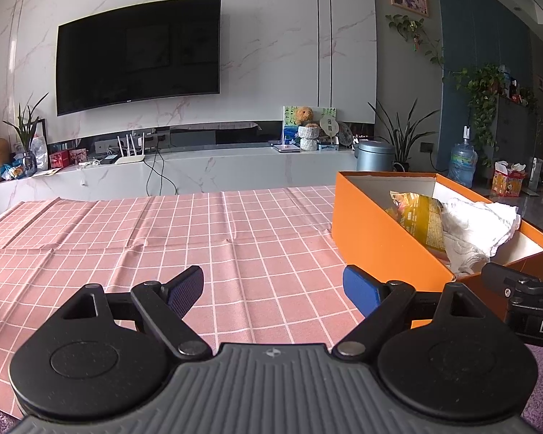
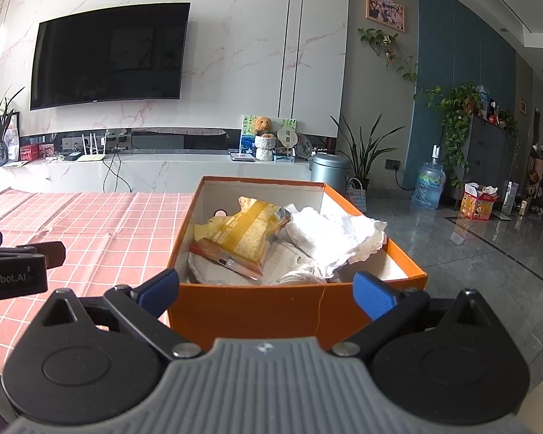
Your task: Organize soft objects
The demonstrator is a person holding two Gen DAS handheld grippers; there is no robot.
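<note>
An orange box (image 2: 257,307) with a white inside stands on the right end of the pink checked cloth (image 1: 163,238). In it lie a yellow snack bag (image 2: 242,235), a crumpled white cloth (image 2: 329,238) and a pale fabric piece (image 2: 289,264) under them. The same orange box (image 1: 376,238) shows at the right of the left wrist view, with the snack bag (image 1: 421,220) and white cloth (image 1: 478,228). My left gripper (image 1: 273,289) is open above the bare cloth, left of the box. My right gripper (image 2: 266,289) is open in front of the box's near wall, holding nothing.
A long white TV bench (image 1: 199,170) with a router, boxes and a teddy bear runs behind the table under a wall-mounted TV (image 1: 137,54). Grey tiled floor (image 2: 488,253) lies right of the box, with a bin (image 2: 327,171), plants and a water bottle (image 2: 429,186).
</note>
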